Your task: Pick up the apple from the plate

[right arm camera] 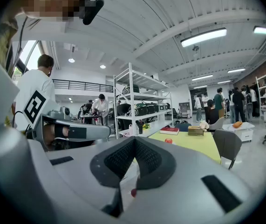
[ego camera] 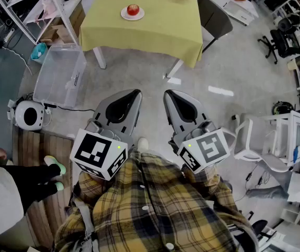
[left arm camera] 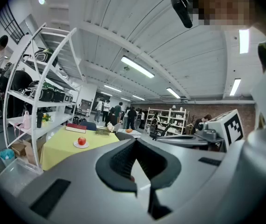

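The left hand-held gripper and right hand-held gripper point forward side by side, near level. Both jaw pairs are closed and empty.

Lab; racked shelving; office chairs

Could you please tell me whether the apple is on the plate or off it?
On the plate: the apple rests in the middle of the white plate on the yellow-green tablecloth, and nothing touches it.
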Motion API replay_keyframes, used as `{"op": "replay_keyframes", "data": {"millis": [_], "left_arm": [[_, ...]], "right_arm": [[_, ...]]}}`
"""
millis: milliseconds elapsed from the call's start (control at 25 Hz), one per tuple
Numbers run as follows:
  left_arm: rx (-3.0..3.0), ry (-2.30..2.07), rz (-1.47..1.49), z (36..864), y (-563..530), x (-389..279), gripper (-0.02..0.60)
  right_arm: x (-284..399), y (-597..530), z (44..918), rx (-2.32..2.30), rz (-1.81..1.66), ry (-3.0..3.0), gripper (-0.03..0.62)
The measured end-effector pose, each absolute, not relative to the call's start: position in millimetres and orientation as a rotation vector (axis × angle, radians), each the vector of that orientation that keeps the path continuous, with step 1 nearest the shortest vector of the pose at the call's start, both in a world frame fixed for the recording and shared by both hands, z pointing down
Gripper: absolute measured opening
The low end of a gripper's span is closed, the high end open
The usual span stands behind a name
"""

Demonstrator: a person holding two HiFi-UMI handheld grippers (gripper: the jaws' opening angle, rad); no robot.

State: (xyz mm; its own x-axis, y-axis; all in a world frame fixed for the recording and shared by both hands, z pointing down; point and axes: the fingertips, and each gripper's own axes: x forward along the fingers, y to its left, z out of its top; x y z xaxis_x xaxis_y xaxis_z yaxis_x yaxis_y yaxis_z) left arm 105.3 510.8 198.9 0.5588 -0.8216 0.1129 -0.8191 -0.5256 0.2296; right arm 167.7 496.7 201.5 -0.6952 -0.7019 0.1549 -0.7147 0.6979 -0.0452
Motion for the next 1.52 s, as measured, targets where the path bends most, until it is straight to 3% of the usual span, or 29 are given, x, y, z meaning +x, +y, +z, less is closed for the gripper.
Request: {"op": "replay_keyframes", "data": {"millis": [960,1520], "left_arm": [[2.52,-1.531,0.022,200,497,134,0.006],[2.482,-1.539,0.022,214,427,84,0.006]], "right_arm": [[203,475,202,1.1,0.133,-2.825,-0.003],[159,407,218,1.078,0.186,-2.806,-0.003]]}}
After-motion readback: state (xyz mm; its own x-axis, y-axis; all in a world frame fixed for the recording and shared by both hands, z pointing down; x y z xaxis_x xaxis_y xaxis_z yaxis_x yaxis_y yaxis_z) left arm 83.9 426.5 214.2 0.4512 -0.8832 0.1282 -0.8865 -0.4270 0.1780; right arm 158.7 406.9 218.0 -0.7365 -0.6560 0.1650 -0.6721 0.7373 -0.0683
